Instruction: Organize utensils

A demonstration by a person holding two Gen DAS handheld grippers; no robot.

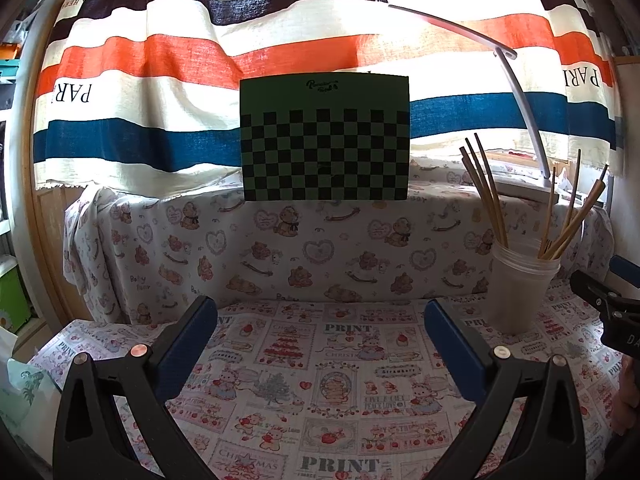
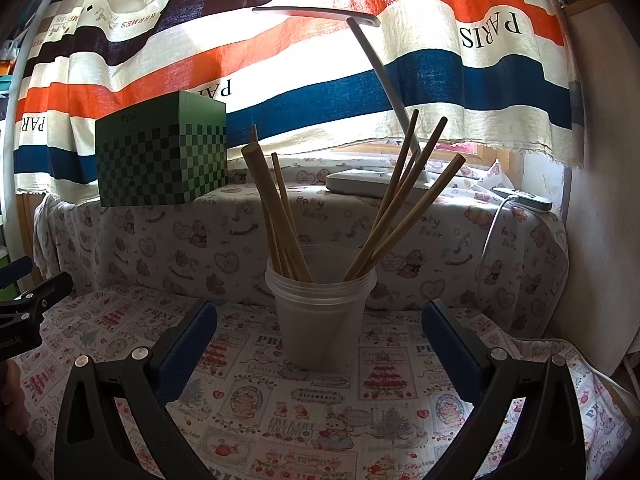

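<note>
The task looks done or nearly so: every chopstick (image 2: 288, 216) in view stands in the plastic cup (image 2: 322, 320) on the tablecloth (image 2: 280, 420), and the left gripper (image 1: 320, 320) and right gripper (image 2: 320, 322) gape empty.

Strong daylight glows through the striped curtain (image 2: 320, 52), backlighting a dim foreground, while fisheye curvature darkens the corners.

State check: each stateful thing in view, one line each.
left gripper: open, holds nothing, over the tablecloth.
right gripper: open, holds nothing, facing the cup.
plastic cup: upright on the tablecloth, ungripped.
chopsticks: standing in the cup, leaning against its left and right rim.
desk lamp: on the ledge; lit or not, cannot tell.
green checkered box: upright on the ledge.
</note>
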